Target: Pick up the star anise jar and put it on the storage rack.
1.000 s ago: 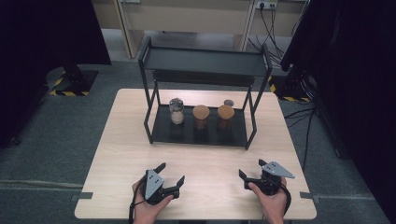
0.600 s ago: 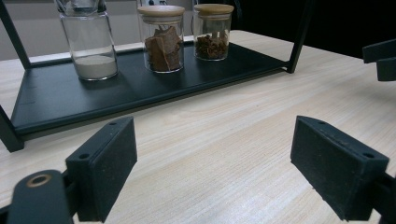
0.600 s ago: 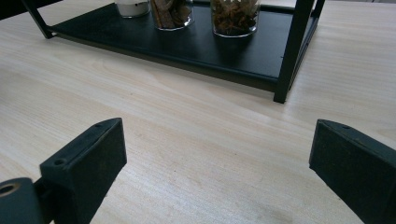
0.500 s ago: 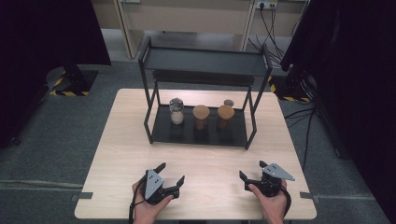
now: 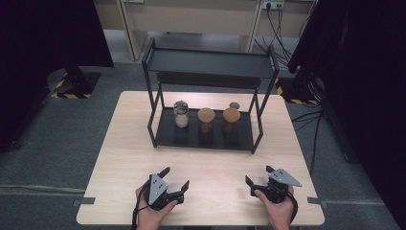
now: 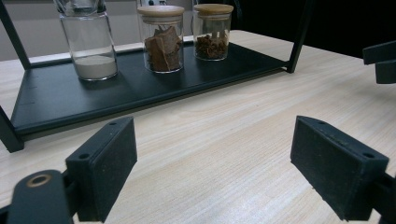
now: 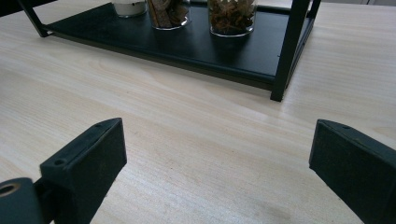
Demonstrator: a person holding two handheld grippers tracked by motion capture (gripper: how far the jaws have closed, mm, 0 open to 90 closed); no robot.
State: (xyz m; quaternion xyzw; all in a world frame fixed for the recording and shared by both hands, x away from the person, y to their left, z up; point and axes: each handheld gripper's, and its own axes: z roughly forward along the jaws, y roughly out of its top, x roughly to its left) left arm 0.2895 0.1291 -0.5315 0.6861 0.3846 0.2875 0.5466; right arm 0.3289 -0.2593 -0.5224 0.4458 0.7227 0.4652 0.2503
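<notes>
Looking down from the high view, the left gripper (image 5: 175, 180) and right gripper (image 5: 257, 176) rest wide open, holding nothing. Ahead of them stands a black rack (image 5: 206, 136). From the left gripper view, three jars (image 6: 160, 38) sit far ahead. From the right gripper view, one jar (image 7: 231, 16) holds maybe spices.

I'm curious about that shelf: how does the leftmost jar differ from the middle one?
The left jar holds a low layer of white powder; the middle jar holds brown chunks reaching nearly to its lid. The left jar looks taller, with a clear glass-like top, while the middle jar has a flat wooden lid. Both are clear glass, upright on the rack's black bottom shelf, untouched by either gripper.
</notes>
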